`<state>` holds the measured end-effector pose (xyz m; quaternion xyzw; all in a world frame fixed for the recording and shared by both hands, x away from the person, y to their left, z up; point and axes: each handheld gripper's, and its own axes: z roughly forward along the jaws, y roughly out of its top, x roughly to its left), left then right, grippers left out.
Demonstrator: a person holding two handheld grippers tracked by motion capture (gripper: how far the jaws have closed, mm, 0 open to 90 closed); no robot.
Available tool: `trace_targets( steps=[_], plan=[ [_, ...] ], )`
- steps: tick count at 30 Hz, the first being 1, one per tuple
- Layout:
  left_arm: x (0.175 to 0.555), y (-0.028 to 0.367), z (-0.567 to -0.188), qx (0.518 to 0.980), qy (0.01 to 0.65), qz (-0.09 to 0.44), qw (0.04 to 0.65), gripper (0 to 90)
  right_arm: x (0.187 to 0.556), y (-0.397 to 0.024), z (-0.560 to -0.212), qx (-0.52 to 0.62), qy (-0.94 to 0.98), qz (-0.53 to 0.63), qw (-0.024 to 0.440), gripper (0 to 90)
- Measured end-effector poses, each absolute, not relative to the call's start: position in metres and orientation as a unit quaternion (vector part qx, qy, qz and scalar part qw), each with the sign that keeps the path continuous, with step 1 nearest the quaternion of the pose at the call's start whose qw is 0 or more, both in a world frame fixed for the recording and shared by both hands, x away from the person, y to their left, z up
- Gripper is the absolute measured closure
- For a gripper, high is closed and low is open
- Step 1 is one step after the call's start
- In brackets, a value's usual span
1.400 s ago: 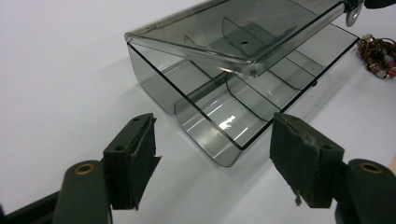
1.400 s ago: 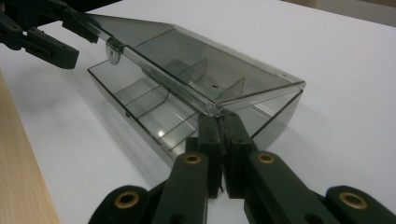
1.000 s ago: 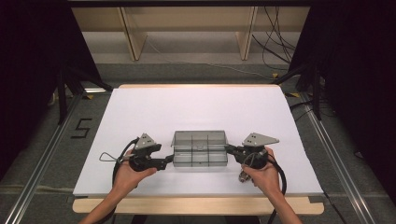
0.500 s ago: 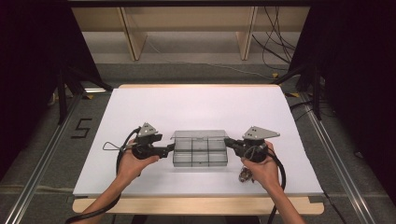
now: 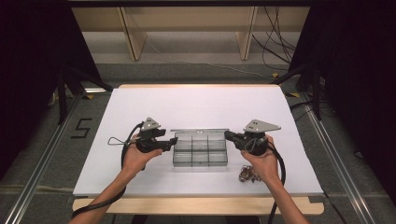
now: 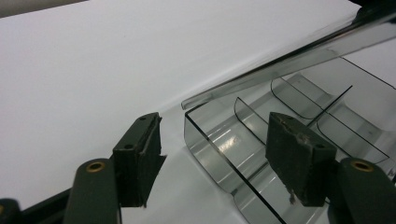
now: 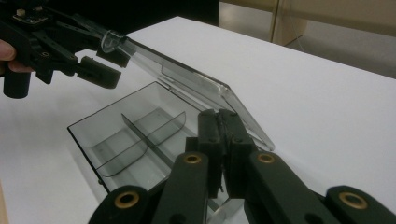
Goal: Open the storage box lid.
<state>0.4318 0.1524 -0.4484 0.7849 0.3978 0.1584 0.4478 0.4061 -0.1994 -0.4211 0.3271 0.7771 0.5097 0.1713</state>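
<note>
Trouble may come if the shut right claw [image 7: 223,140] slips off the clear box [image 5: 200,151] near the counter's front edge while the open left claw [image 6: 219,156], just been closing around its wall, tips it.

The small brownish heap [image 5: 248,174] by the person's right hand [image 5: 262,161] is too small to identify, perhaps loose hardware. The clear compartment box [image 6: 261,140] runs off the left gripper view's bottom and right edges.

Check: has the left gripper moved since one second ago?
Yes. The left gripper moved along the left side of the clear box toward its far corner. Its jaws have just been closing, the box wall between them.
</note>
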Motion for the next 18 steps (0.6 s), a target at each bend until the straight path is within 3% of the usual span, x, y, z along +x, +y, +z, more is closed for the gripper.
trace_targets(
  steps=[18],
  plan=[
    [0.443, 0.148, -0.447, 0.783, 0.39, 0.165, 0.455, 41.0, 0.424, -0.2, -0.417, 0.328, 0.771, 0.515, 0.18, 88.6]
  ],
)
